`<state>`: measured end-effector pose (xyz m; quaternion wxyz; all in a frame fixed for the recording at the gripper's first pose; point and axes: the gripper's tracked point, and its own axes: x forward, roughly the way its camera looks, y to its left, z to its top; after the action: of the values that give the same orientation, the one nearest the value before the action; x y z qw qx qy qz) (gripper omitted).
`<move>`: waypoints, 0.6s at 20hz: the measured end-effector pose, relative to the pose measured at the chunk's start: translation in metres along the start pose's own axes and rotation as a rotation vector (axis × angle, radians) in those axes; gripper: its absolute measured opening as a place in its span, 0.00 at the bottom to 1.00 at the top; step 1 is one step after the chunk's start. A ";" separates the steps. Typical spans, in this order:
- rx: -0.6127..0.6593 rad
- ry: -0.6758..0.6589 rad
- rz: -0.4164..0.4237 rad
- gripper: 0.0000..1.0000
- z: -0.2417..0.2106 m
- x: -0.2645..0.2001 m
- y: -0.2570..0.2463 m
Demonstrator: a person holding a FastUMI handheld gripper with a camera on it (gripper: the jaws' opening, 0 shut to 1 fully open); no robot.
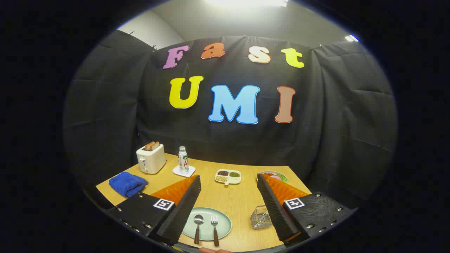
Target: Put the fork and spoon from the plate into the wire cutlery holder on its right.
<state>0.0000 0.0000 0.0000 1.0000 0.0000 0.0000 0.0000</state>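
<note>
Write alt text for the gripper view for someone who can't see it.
The open gripper hangs above a wooden table, a spoon and fork on a green plate between its fingers, the wire holder to the plate's right. Beyond sit a toaster, bottle, blue cloth and snack dishes.

The gripper (228,182) hangs above the table (239,200), fingers spread wide, gripping nothing. Between them, at the table's near edge, a plate (225,225) carries a spoon (198,225) and fork (214,226) side by side. Just right of the plate stands the wire holder (260,218), partly behind the right finger.
</note>
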 end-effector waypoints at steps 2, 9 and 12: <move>0.002 0.008 0.001 0.98 -0.003 0.000 0.001; -0.008 0.071 0.038 0.98 -0.027 0.004 0.010; 0.014 0.132 0.048 0.98 -0.042 0.007 0.009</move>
<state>0.0066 0.0095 -0.0425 0.9975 0.0068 0.0662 0.0238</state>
